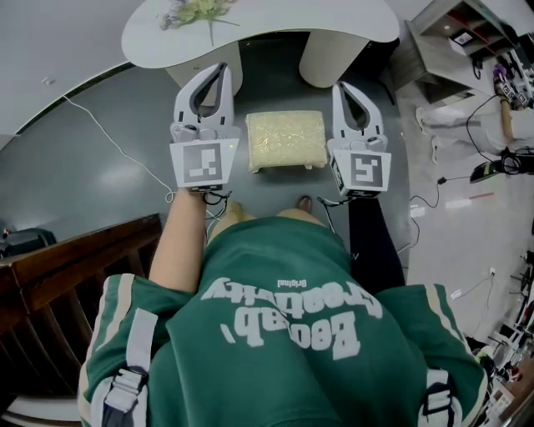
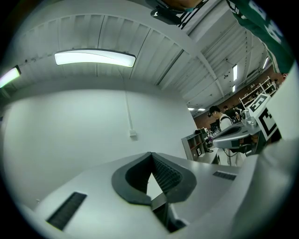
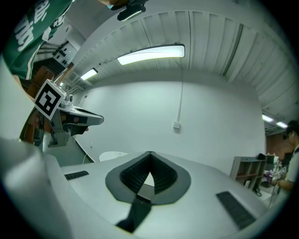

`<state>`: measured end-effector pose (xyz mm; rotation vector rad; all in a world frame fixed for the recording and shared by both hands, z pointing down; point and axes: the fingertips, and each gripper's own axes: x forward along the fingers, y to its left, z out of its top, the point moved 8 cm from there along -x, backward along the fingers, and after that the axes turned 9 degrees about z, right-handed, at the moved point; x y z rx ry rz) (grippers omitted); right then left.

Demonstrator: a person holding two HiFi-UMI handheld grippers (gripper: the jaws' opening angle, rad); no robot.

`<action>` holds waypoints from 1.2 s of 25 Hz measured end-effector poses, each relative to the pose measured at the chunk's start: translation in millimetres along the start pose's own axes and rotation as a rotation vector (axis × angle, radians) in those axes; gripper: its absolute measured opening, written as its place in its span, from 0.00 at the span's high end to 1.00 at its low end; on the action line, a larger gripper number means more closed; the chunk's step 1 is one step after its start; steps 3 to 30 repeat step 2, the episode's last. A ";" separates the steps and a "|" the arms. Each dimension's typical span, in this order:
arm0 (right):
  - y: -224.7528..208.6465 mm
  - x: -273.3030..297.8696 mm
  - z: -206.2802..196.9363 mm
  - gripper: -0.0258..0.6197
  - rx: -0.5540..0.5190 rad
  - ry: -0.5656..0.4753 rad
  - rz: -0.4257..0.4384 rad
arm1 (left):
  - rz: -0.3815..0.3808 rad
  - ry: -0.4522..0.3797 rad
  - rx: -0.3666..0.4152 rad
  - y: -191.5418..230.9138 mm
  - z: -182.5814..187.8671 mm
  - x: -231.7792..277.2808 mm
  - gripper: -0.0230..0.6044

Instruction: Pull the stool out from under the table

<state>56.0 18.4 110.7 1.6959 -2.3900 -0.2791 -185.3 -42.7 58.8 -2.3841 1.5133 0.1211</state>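
Stool (image 1: 286, 140): on floor, near side of surface (image 1: 259, 33), long axis left-right
Left hand-held gripper (image 1: 219, 71): closed, empty, beside left end
Right hand-held gripper (image 1: 342, 87): closed, empty, beside right end, equally near

the grey floor (image 1: 75, 179) carries the stool (image 1: 286, 140), a white table (image 1: 334, 21) and a cable (image 1: 117, 144).
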 end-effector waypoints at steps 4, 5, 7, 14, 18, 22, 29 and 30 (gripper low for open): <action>-0.5 0.3 0.1 0.95 0.005 0.006 -0.009 | 0.003 0.005 -0.005 0.0 -0.6 -0.5 0.94; -0.5 0.3 0.1 0.95 0.005 0.006 -0.009 | 0.003 0.005 -0.005 0.0 -0.6 -0.5 0.94; -0.5 0.3 0.1 0.95 0.005 0.006 -0.009 | 0.003 0.005 -0.005 0.0 -0.6 -0.5 0.94; -0.5 0.3 0.1 0.95 0.005 0.006 -0.009 | 0.003 0.005 -0.005 0.0 -0.6 -0.5 0.94; -0.5 0.3 0.1 0.95 0.005 0.006 -0.009 | 0.003 0.005 -0.005 0.0 -0.6 -0.5 0.94; -0.5 0.3 0.1 0.95 0.005 0.006 -0.009 | 0.003 0.005 -0.005 0.0 -0.6 -0.5 0.94; -0.5 0.3 0.1 0.95 0.005 0.006 -0.009 | 0.003 0.005 -0.005 0.0 -0.6 -0.5 0.94; -0.5 0.3 0.1 0.95 0.005 0.006 -0.009 | 0.003 0.005 -0.005 0.0 -0.6 -0.5 0.94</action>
